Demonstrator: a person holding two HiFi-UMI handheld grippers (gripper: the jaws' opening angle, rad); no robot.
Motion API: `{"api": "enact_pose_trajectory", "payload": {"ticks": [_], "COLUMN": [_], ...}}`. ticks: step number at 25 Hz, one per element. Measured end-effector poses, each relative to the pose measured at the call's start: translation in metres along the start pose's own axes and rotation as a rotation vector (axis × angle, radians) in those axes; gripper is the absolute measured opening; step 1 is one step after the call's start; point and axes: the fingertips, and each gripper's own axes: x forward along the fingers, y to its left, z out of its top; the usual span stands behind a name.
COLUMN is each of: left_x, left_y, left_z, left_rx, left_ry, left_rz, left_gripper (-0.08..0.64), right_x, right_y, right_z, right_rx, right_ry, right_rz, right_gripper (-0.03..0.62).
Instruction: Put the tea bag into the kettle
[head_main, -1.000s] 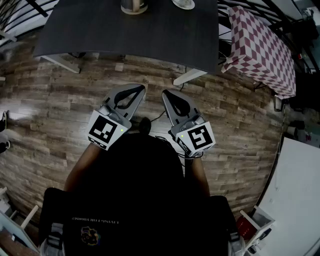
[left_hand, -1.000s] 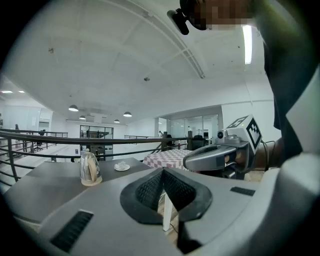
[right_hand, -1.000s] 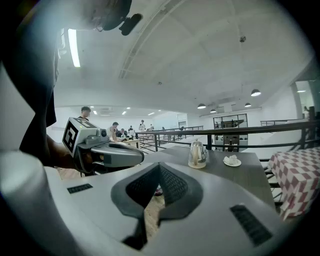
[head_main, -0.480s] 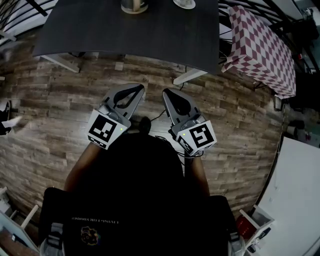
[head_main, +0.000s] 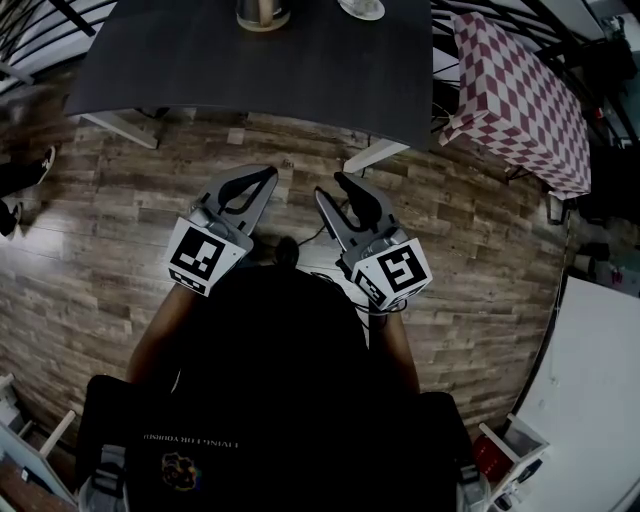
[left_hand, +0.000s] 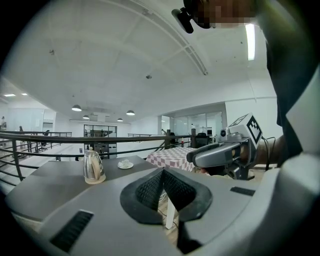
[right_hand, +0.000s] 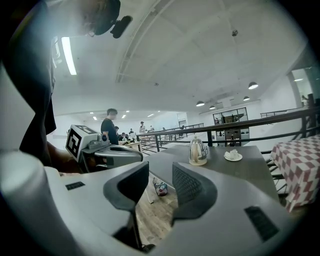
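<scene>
A glass-and-metal kettle (head_main: 262, 12) stands on a pad at the far edge of the dark table (head_main: 300, 70). Beside it, a small white saucer (head_main: 362, 8) holds a pale tea bag (right_hand: 232, 154). Both appear again ahead of the grippers: kettle (left_hand: 93, 166) and saucer (left_hand: 125, 164) in the left gripper view, kettle (right_hand: 198, 151) in the right gripper view. My left gripper (head_main: 268, 175) hangs over the wooden floor short of the table, shut and empty. My right gripper (head_main: 332, 186) is alongside it, its jaws opening with nothing between them.
A table with a red-and-white checked cloth (head_main: 520, 90) stands to the right of the dark table. White table legs (head_main: 375, 153) show under the near edge. A metal railing (right_hand: 240, 127) runs behind the table. Several people (right_hand: 107, 127) stand far off to the left.
The right gripper's jaws have parted from shut. Both grippers have edged forward toward the table, the left one also slightly leftward. A person's shoe has come into view at the left edge.
</scene>
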Motion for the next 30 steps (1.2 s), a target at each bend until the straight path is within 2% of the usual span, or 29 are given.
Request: {"api": "enact_pose_trajectory", "payload": {"ticks": [8,18,23,30], "left_x": [0.011,0.036,0.064,0.092], "left_y": [-0.005,0.003,0.025,0.077], "left_z": [-0.002,0.0,-0.001,0.009], "left_rx": [0.01,0.023,0.02,-0.001], "left_ry": [0.0,0.008,0.01,0.027], "left_rz": [0.079,0.085,0.074,0.076], "left_gripper": [0.005,0.005,0.005,0.005], "right_x": [-0.034,-0.031,-0.01,0.041], "right_y": [-0.03,-0.057,-0.087,-0.122], "right_z": [-0.013,-0.018,-0.018,0.007], "right_rx": [0.005,0.031,0.042,0.071], "right_ry": [-0.006,-0.019,-0.016,-0.01], "right_rz": [-0.005,-0.018,-0.034,-0.032], "right_gripper": [0.14,0.14,0.14,0.14]}}
